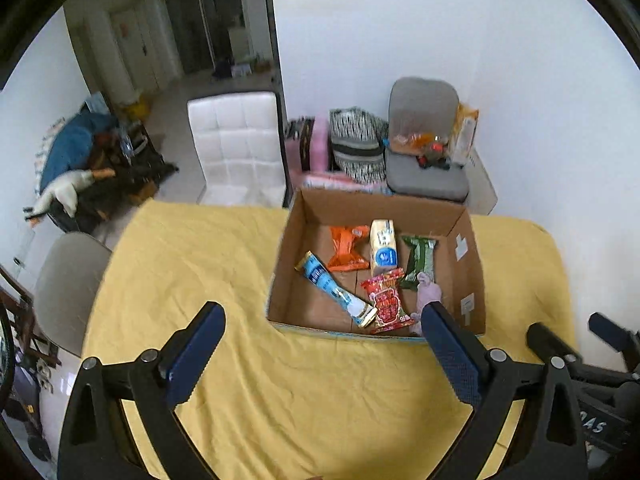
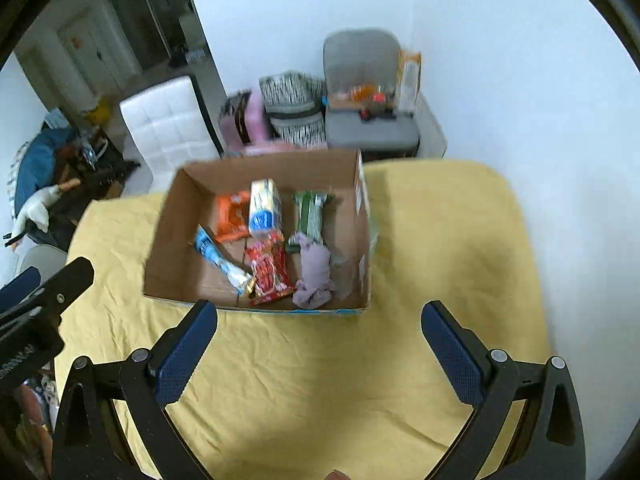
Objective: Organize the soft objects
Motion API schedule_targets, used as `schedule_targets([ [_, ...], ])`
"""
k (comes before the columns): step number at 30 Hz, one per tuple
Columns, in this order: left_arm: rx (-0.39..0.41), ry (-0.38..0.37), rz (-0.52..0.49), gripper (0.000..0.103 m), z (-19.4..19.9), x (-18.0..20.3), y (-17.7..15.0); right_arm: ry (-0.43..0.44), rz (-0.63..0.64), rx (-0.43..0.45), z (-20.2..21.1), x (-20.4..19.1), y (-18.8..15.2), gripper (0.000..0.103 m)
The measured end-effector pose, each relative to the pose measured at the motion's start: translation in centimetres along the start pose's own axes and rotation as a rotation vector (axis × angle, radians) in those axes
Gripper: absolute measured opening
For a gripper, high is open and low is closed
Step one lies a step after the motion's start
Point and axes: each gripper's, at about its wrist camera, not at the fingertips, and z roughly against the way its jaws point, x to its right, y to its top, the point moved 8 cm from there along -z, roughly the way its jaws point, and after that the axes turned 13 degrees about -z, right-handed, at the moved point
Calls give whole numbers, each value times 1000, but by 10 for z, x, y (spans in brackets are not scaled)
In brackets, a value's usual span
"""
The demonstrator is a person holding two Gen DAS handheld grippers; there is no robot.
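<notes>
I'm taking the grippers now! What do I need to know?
Left gripper: open, empty, above the yellow cloth.
Right gripper: open, empty, above the cloth too.
Box: holds an orange pack, white pack, green pack, blue pack, red pack and purple cloth.
Done: those six are in the box.
Left: nothing loose on the cloth in view; probably finished.

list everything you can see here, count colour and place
box: 1, brown cardboard, on the table
packets: 5, orange, white-blue, green, blue, red, in the box
cloth: 1, mauve, in the box's near right corner
table: 1, yellow cover
chairs: 2, white, grey, beyond the table
striped bag: 1, black-white, between the chairs
left claw: open, empty
right claw: open, empty
</notes>
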Motion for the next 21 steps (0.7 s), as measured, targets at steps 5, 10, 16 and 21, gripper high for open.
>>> schedule_targets([
  [5, 40, -2, -8, 101, 50, -2, 0, 37, 5, 98, 71, -1, 1, 103],
  [10, 75, -2, -25, 101, 85, -1, -2, 54, 16, 159, 123, -1, -2, 103],
  [16, 104, 2, -21, 101, 116, -5, -8, 52, 30, 218, 169, 7, -8, 103],
  [21, 122, 9, -6, 101, 130, -10, -11, 55, 28, 246, 195, 14, -13, 103],
])
